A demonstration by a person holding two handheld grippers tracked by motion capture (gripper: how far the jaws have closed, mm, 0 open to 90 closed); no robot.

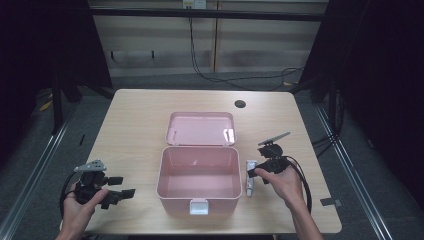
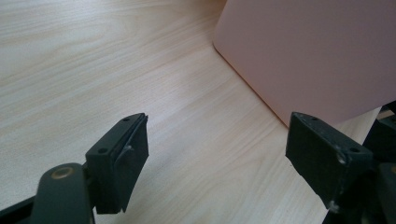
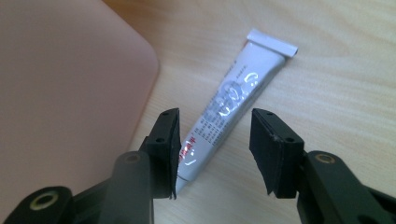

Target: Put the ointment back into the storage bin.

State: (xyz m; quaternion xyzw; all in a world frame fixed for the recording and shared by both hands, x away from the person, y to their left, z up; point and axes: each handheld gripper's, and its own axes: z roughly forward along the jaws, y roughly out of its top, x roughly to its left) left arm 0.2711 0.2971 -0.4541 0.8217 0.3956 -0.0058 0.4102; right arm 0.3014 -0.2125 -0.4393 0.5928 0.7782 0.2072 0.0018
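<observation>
A pink plastic box point(image 1: 199, 180) stands open at the table's middle, its lid point(image 1: 201, 128) folded back flat behind it. A small white tube point(image 1: 250, 177) lies on the wood just right of the box. My right gripper point(image 3: 215, 142) is open, its jaws standing on either side of the lower half of the tube point(image 3: 233, 100), with the box wall point(image 3: 60, 93) close on its left. My left gripper point(image 1: 119, 187) hovers open and empty left of the box, low over bare wood, facing the box side point(image 2: 308, 51).
The wooden table point(image 1: 135, 120) has a round cable hole point(image 1: 240, 104) at the back right. Black cables trail from both grippers. Metal floor rails run along both sides of the table, and dark curtains hang at left and right.
</observation>
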